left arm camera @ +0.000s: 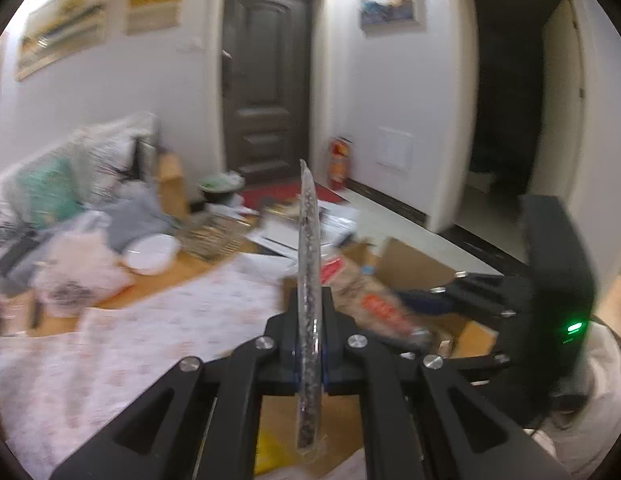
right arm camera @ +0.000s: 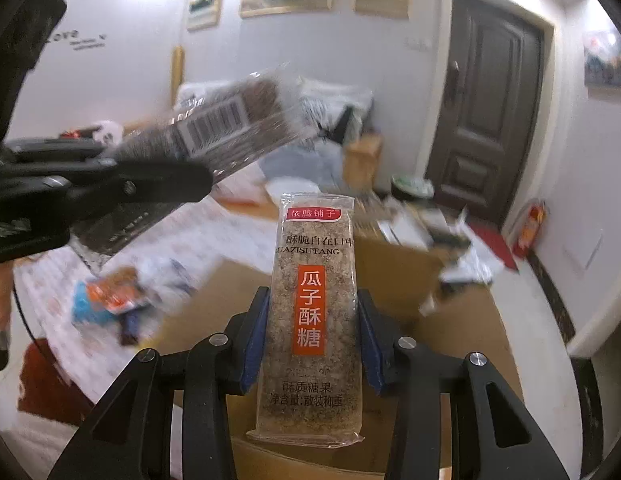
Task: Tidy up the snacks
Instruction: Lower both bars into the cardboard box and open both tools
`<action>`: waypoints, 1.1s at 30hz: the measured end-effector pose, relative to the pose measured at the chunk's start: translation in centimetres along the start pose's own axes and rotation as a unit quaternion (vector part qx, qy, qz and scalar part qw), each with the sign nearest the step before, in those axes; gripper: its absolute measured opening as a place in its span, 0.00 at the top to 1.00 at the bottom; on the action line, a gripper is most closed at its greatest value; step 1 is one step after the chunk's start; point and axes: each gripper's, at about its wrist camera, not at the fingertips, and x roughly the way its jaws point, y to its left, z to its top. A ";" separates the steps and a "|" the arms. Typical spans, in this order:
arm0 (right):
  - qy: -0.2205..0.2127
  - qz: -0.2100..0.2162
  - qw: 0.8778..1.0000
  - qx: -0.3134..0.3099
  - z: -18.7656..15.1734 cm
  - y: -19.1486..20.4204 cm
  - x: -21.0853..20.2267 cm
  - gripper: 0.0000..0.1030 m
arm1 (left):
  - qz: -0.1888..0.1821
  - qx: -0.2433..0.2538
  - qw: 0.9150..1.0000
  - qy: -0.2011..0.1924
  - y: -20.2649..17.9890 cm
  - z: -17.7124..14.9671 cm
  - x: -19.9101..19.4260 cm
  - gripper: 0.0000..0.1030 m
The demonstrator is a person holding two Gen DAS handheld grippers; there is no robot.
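Pinching a flat clear packet of dark seed brittle (left arm camera: 309,304) edge-on, the left gripper (left arm camera: 309,344) has its fingers pressed together on it, above the open brown cardboard box (left arm camera: 414,268). The right gripper (right arm camera: 312,340) clamps a clear bar-shaped candy packet with an orange label (right arm camera: 310,304) between its 2 blue-padded fingers (right arm camera: 254,340), upright over that same box. Left of the box, small orange and blue snack packets (right arm camera: 106,300) lie on the pale patterned counter (left arm camera: 150,320).
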 end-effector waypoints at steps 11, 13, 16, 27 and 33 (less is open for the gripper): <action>0.092 0.046 0.995 0.004 -3.7 -4.2 4.1 0.65 | -0.061 -0.012 0.990 0.129 -2.8 -0.7 10.8 0.95; 0.099 0.045 0.994 0.003 -4.1 -4.5 4.4 0.65 | -0.063 -0.011 0.988 0.142 -3.1 -1.1 11.6 0.95; 0.098 0.049 0.994 0.004 -4.2 -4.8 4.6 0.65 | -0.057 -0.005 0.986 0.154 -3.5 -1.4 12.0 0.94; 0.084 0.060 0.995 -0.003 -3.9 -4.2 3.2 0.50 | -0.039 -0.018 0.986 0.161 -2.3 -1.6 12.3 0.61; 0.068 0.071 0.995 0.010 -3.4 -4.0 2.0 0.40 | -0.030 -0.027 0.990 0.137 -1.2 -1.3 10.0 0.57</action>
